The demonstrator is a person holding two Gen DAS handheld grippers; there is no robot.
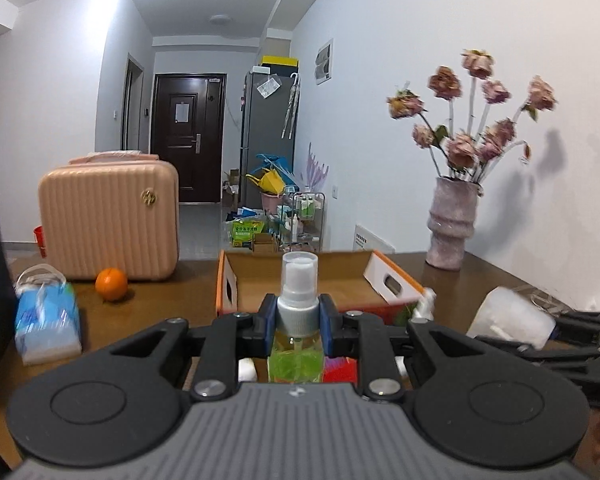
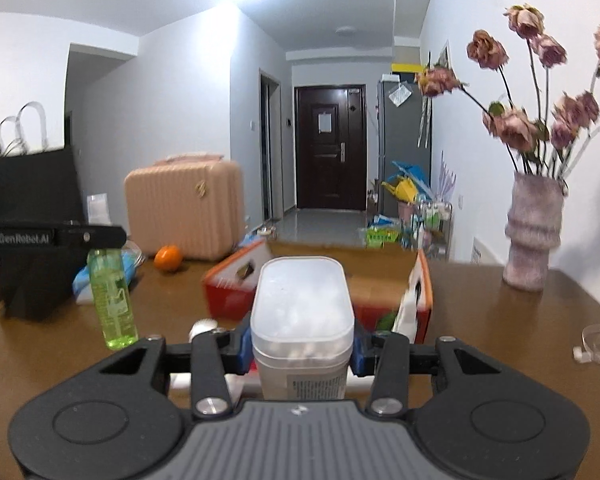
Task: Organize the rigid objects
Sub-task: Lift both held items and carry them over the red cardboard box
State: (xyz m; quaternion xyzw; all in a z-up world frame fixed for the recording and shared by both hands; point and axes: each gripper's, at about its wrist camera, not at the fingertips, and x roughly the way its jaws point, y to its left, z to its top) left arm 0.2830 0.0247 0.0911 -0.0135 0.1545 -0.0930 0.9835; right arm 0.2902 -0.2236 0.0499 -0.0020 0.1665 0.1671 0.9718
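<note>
**poster1:** Brown wooden counter [image 1: 172, 304] against a white wall, hallway with a dark door behind it. There's a pink ribbed suitcase [image 1: 110, 220] on the counter with an orange [image 1: 111, 284] just in front of it, a blue tissue pack [image 1: 46, 324] off to the left, and a vase of dried roses [image 1: 454, 224] by the wall.

**poster2:** And the grippers? Both look busy.

**poster1:** Yep. The left gripper [image 1: 298, 330] is clamped on a green spray bottle [image 1: 297, 344], blue pads squeezing right at its silver collar, clear cap upright. From the right wrist view the bottle hangs off the counter, not touching it.

**poster2:** Right one?

**poster1:** The right gripper [image 2: 302, 350] is closed around a frosted white plastic container [image 2: 302, 312] with a rounded lid, holding it upright.

**poster2:** Where's the box?

**poster1:** An open orange cardboard box [image 2: 236, 284] sits on the counter straight ahead of both grippers, flaps up. Both held items are on the near side of it, not in it.
</note>
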